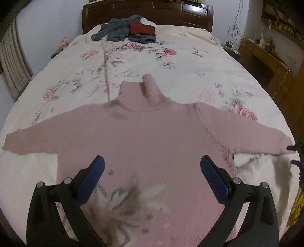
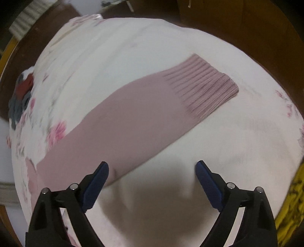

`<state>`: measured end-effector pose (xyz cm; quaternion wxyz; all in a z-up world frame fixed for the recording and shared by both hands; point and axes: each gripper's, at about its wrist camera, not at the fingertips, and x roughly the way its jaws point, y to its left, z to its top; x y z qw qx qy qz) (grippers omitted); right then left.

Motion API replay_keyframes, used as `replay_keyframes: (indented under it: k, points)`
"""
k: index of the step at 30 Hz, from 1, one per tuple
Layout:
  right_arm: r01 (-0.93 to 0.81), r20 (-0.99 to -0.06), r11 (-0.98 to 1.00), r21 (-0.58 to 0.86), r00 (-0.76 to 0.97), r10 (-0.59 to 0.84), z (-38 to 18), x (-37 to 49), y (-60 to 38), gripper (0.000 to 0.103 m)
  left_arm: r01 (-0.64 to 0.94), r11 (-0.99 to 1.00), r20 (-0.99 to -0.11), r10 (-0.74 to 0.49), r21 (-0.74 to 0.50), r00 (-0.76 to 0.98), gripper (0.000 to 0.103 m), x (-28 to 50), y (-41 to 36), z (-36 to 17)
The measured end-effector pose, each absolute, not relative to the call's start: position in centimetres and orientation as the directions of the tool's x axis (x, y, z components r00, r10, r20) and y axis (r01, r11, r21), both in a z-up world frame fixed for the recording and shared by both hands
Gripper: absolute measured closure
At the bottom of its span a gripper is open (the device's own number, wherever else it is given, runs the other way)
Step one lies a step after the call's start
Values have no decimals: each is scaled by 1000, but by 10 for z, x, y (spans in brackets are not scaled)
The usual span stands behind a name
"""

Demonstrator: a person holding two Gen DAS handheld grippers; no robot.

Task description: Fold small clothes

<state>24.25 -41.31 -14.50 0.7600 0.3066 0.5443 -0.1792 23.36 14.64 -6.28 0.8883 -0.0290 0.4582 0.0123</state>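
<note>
A pink turtleneck sweater [image 1: 148, 131] lies flat on the floral bedspread [image 1: 133, 62], both sleeves spread out sideways and the collar pointing toward the headboard. A white and grey knitted pattern marks its lower front. My left gripper [image 1: 152, 165] hovers open over the sweater's chest, nothing between its blue-padded fingers. In the right wrist view the sweater's right sleeve [image 2: 133, 114] runs diagonally, ending in a ribbed cuff [image 2: 205, 87]. My right gripper [image 2: 152, 169] is open just above the sleeve's lower edge, with its left fingertip over the fabric and its right over bare bedspread [image 2: 237, 142].
A heap of grey and dark red clothes [image 1: 125, 30] sits near the wooden headboard [image 1: 148, 11]. A wooden desk [image 1: 269, 57] with cables stands to the right of the bed. Yellow patterned fabric [image 2: 290, 207] shows at the right edge. The other gripper's tip [image 1: 294, 148] peeks in by the sleeve end.
</note>
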Motion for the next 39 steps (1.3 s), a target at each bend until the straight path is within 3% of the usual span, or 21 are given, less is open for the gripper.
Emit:
replay_keyframes:
  k: [4, 7, 12, 14, 26, 39]
  points:
    - [633, -926, 708, 312, 368, 80, -158, 253, -431, 11, -56, 997, -821, -6, -46, 570, 3, 256, 139, -75]
    - [645, -919, 692, 325, 389, 70, -160, 261, -440, 20, -61, 997, -827, -3, -44, 563, 3, 262, 140, -83]
    - [646, -915, 697, 312, 401, 39, -162, 270, -442, 75, -74, 997, -839, 17, -28, 544, 3, 265, 147, -99]
    - [629, -898, 695, 348, 436, 55, -160, 270, -442, 87, -81, 996, -844, 24, -24, 537, 3, 264, 152, -103]
    - [366, -793, 817, 446, 584, 171, -101, 274, -346, 91, -125, 992, -845, 69, 3, 530, 3, 258, 193, -106]
    - [59, -749, 864, 500, 531, 397, -91, 312, -160, 91, -140, 990, -857, 45, -32, 513, 3, 254, 218, -112]
